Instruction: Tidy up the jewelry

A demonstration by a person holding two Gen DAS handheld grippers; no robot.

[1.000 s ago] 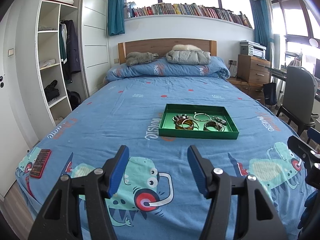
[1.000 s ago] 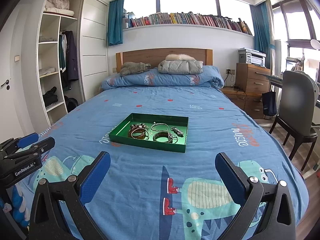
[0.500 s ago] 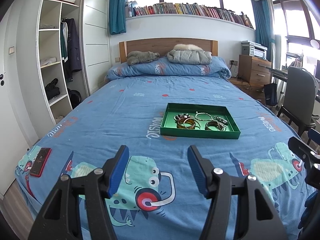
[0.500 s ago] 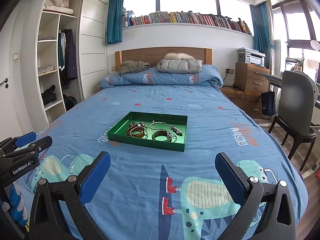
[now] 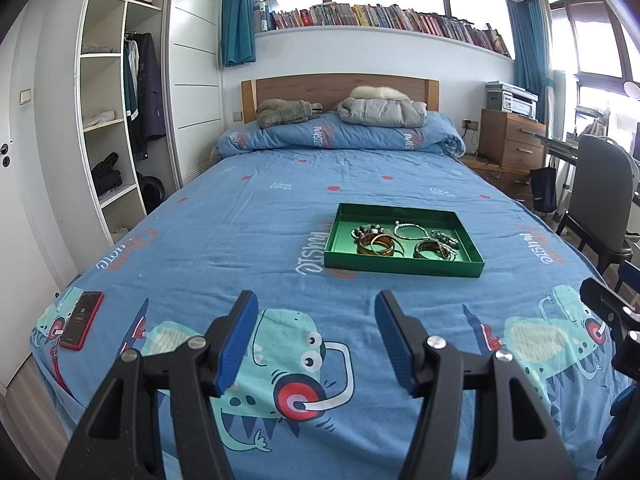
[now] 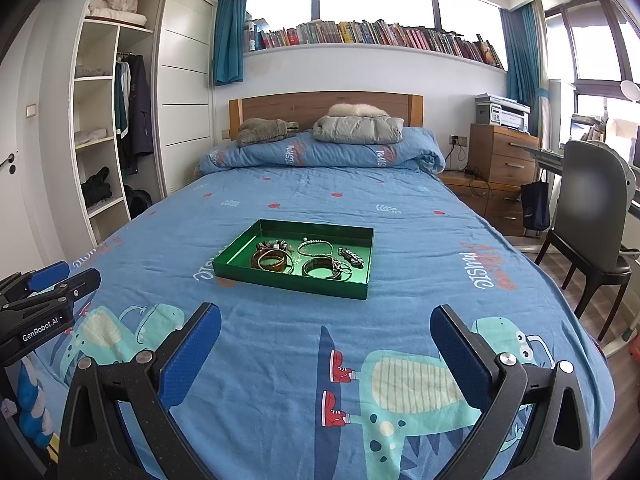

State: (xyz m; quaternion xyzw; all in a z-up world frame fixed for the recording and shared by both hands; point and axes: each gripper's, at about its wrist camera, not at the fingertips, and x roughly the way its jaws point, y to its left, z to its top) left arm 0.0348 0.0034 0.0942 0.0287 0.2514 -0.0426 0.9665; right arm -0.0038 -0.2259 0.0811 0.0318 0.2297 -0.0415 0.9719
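Both grippers have edged nearer the flat green tray (image 5: 404, 267) of glossy bangles (image 5: 378, 245) on the bed (image 5: 248, 240); left gripper (image 5: 314, 336) jaws part-open, right gripper (image 6: 326, 354) jaws wide.

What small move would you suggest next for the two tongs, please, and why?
Probably bring the right tongs forward toward the green tray: both it and the left tongs hang open and empty, short of the bracelets.
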